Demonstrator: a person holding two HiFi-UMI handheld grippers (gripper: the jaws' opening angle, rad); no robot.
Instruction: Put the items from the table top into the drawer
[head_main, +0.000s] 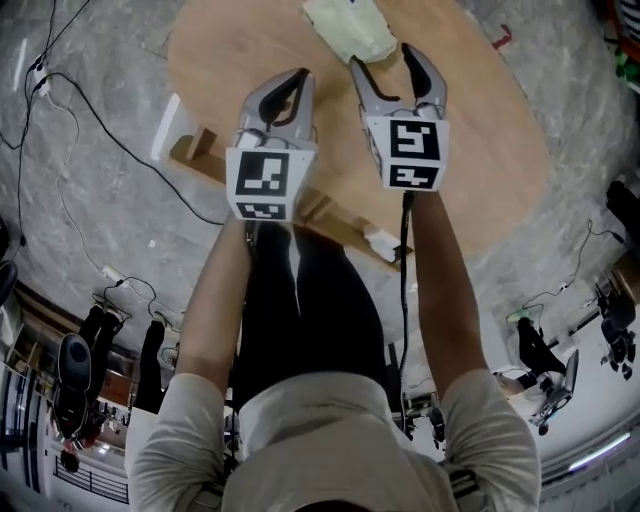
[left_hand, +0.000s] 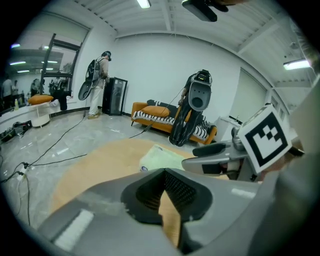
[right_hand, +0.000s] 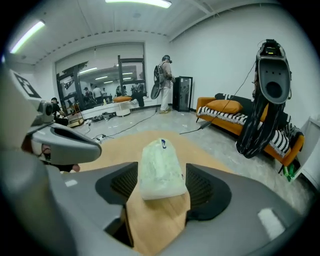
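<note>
A pale green packet (head_main: 345, 25) lies at the far side of the round wooden table (head_main: 480, 150). My right gripper (head_main: 382, 58) stands open just short of it, one jaw on each side of the packet's near end. In the right gripper view the packet (right_hand: 160, 170) lies between the pads without touching them. My left gripper (head_main: 290, 90) hangs beside the right one, over bare wood, shut and empty. In the left gripper view the packet (left_hand: 160, 159) lies ahead and to the right. A wooden drawer (head_main: 330, 215) juts out under the table's near edge, below both grippers.
Cables (head_main: 90, 110) trail over the grey floor left of the table. An orange sofa (left_hand: 155, 112) and a dark device on a stand (right_hand: 267, 90) are beyond the table. People stand far off by the windows (left_hand: 97, 82).
</note>
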